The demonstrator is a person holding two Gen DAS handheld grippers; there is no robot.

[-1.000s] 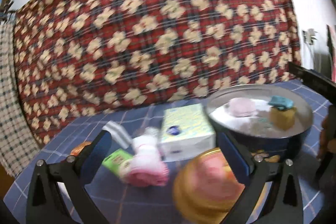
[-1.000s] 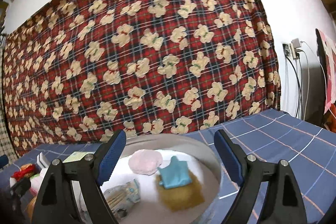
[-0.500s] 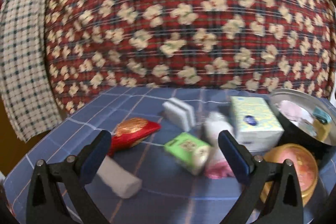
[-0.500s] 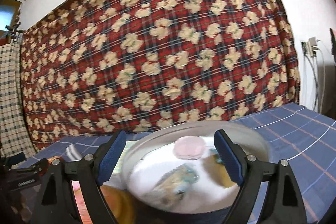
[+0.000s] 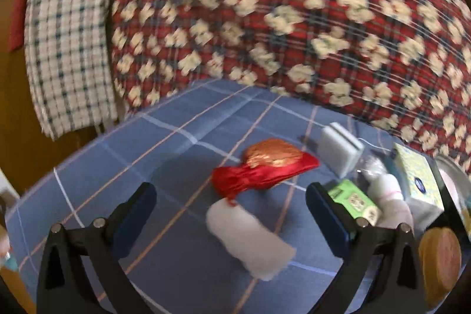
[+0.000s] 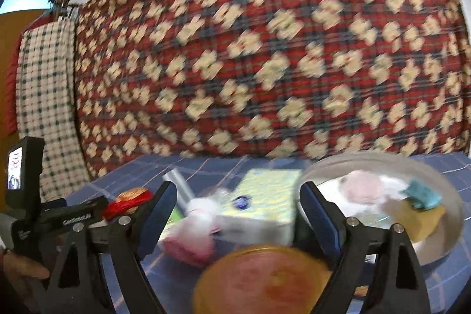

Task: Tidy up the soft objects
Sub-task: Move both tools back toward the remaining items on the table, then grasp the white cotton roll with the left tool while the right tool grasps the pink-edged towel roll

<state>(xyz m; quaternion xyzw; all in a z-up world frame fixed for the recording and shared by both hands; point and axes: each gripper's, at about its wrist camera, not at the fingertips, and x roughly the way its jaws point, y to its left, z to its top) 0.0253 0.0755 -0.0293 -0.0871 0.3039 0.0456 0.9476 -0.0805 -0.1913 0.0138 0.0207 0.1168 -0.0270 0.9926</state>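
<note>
the left gripper (image 5: pixel 231 203) hangs over the blue checked tablecloth (image 5: pixel 153 143) with its jaws wide apart and nothing between the pads; just ahead of it lies a white roll of cloth (image 5: pixel 250 234), touching a red and gold pouch (image 5: pixel 265 169) behind it; to the right sit a white sponge block (image 5: pixel 341 149), a green packet (image 5: pixel 353 200), a pink and white sock bundle (image 5: pixel 388 196) and a tissue box (image 5: pixel 418 178) (all blurred); the right gripper (image 6: pixel 238 203) also stands open and empty, above an orange round tin (image 6: pixel 262 278); right of the tissue box, a metal bowl (image 6: pixel 453 202) holds a pink puff (image 6: pixel 362 187), a teal cloth (image 6: pixel 424 196) and a yellow sponge (image 6: pixel 418 219); a hand (image 6: pixel 20 272) shows at the left edge.
</note>
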